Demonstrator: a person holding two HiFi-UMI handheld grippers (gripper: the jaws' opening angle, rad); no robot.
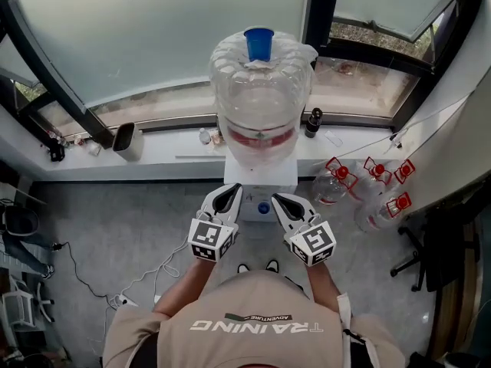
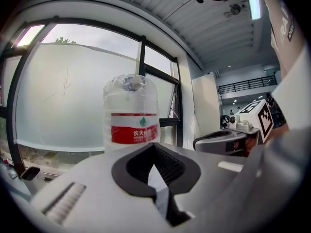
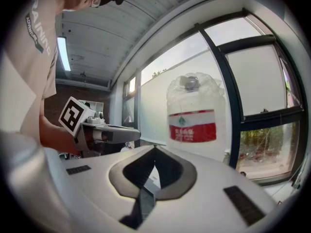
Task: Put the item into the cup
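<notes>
Both closed and empty, left gripper (image 1: 229,194) and right gripper (image 1: 282,202) face the water bottle (image 1: 261,106); the cup (image 1: 258,43) sits atop it, equally near both

Large clear water jug (image 1: 261,106), red label, upside down on a white dispenser (image 1: 259,184) against the windowsill (image 1: 165,158). Frosted window (image 1: 153,29) behind. On sill: grey bin (image 1: 127,140) at left, dark bottle (image 1: 312,123) just right of jug. Floor, right: approx. four clear jugs w/ red caps (image 1: 337,176). Floor, left: white cables (image 1: 84,276).
</notes>
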